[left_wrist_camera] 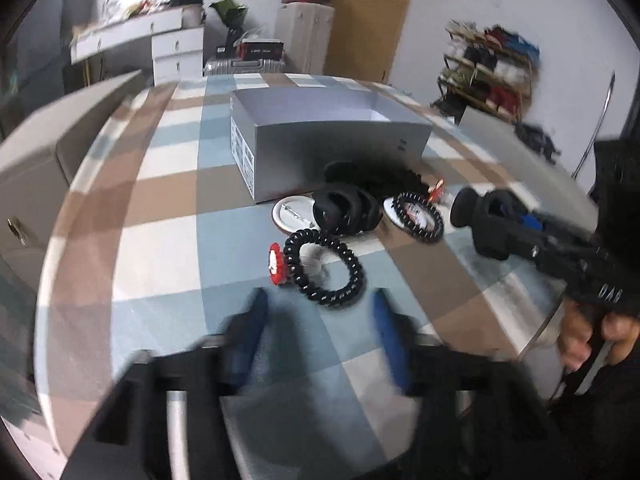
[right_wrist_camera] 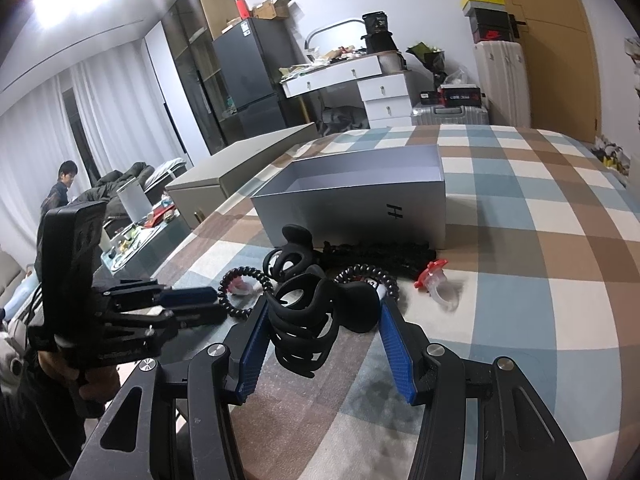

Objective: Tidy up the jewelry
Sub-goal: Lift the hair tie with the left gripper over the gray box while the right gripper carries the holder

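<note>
An open grey box (left_wrist_camera: 332, 140) (right_wrist_camera: 360, 200) stands on the checked tablecloth. In front of it lie a black spiral hair tie (left_wrist_camera: 326, 270) with a red charm (left_wrist_camera: 276, 264), a second spiral tie (left_wrist_camera: 420, 216) (right_wrist_camera: 370, 276), black hair claws (left_wrist_camera: 344, 210) (right_wrist_camera: 300, 328) and round badges (left_wrist_camera: 290, 214). My left gripper (left_wrist_camera: 318, 320) is open just short of the near spiral tie. My right gripper (right_wrist_camera: 324, 336) is open, its blue pads on either side of a black hair claw. A red clip (right_wrist_camera: 430, 278) lies to the right.
A beige cabinet (left_wrist_camera: 48, 152) (right_wrist_camera: 240, 168) stands beside the table's left edge. The tablecloth (right_wrist_camera: 540, 280) stretches to the right of the box. A white desk, a fridge and suitcases stand at the far wall. A person sits at the far left.
</note>
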